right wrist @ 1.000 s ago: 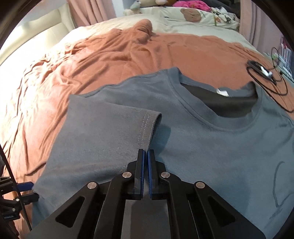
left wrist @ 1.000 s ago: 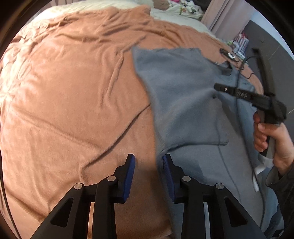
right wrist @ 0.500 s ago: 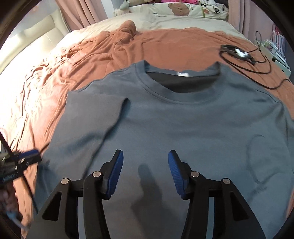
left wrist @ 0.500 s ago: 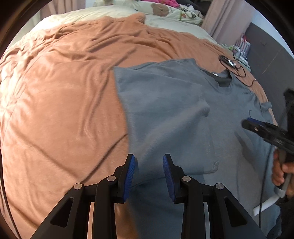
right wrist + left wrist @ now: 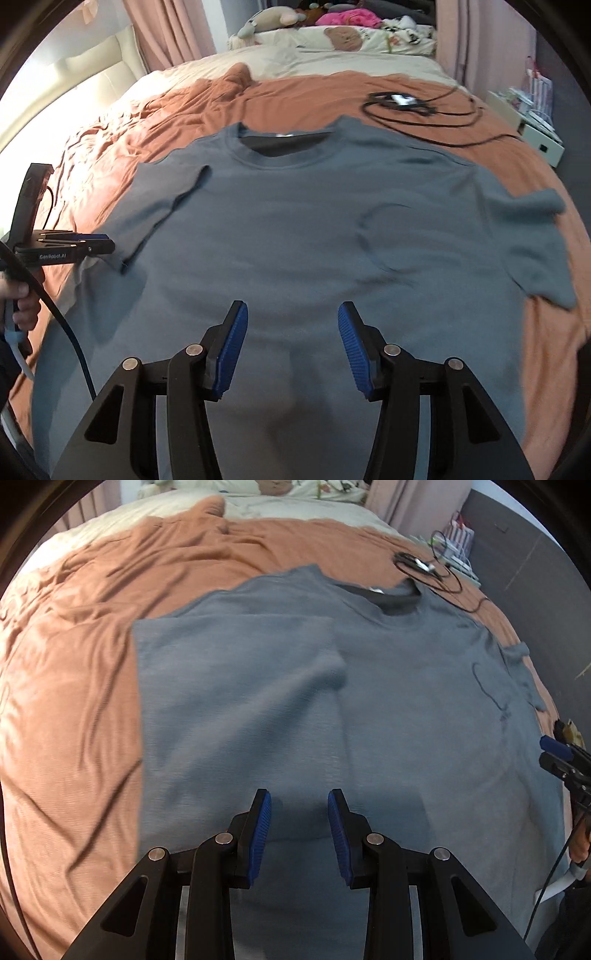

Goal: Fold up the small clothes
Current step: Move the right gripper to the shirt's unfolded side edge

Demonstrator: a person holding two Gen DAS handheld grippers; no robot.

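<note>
Spreading across the whole background: a rumpled rust-orange bedspread, cream pillows and soft toys at the far end, pink curtains beyond.

Hovering over the cloth, gripping nothing: the left gripper, blue pads a moderate gap apart, only grey fabric showing beneath the gap. Standing likewise empty: the right gripper, pads spread rather wider, having just been opening, nothing between them.

Lying flat, front side up, under both tools: a slate-grey short-sleeved cotton T-shirt, collar towards the pillows. Already folded inward over the chest: the sleeve and side panel on the left-gripper side. Sticking out flat onto the bedspread, not yet folded: the opposite sleeve.

Trailing past the collar: a black coiled cable (touching the shirt's shoulder or merely passing close, hard to tell).

Judging by the soft creases: light, limp, drooping wherever unsupported, unlikely to slip from ribbed pads. Probably best pinching at the unfolded shoulder seam and at the hem directly below it, carrying both across together, keeping the edge taut to avoid bunching.
</note>
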